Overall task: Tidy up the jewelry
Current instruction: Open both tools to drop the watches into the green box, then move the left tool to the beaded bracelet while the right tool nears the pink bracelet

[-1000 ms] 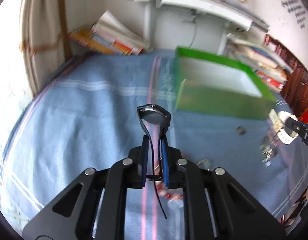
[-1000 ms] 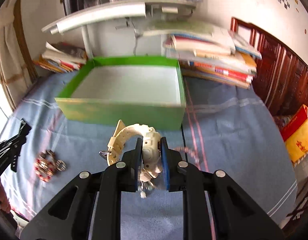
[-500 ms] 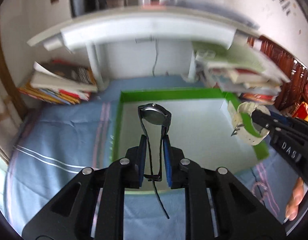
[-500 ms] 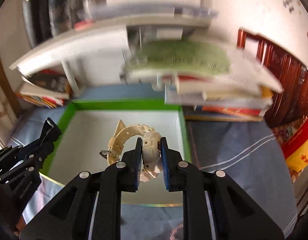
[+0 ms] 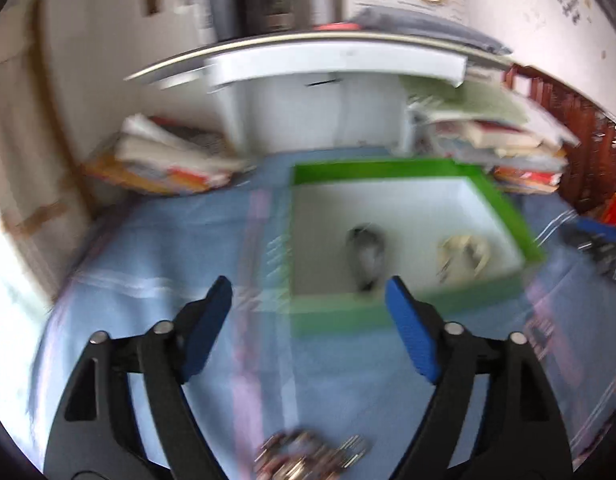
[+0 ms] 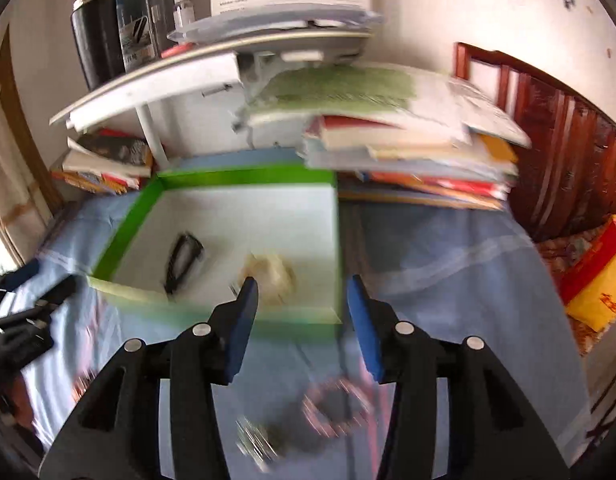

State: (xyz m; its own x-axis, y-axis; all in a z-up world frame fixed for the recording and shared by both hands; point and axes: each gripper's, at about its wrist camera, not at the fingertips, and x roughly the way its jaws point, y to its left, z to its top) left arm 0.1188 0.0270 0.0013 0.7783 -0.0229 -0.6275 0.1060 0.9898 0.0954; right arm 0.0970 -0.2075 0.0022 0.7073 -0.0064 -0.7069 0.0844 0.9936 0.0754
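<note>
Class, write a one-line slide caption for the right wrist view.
Open right tool above blue cloth; black watch and cream watch lie in the green box.

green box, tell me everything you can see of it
The green box is a shallow open tray, rectangular, with bright green walls and a plain white floor; it looks like cardboard. It sits flat on the blue cloth, in front of stacked books. Inside lie a dark watch and, apart from it, a cream watch. Neither hand-held gripper touches it.

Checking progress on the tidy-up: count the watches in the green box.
2. The black watch lies left in the green box, the cream watch to its right. Blur could hide smaller pieces.
</note>
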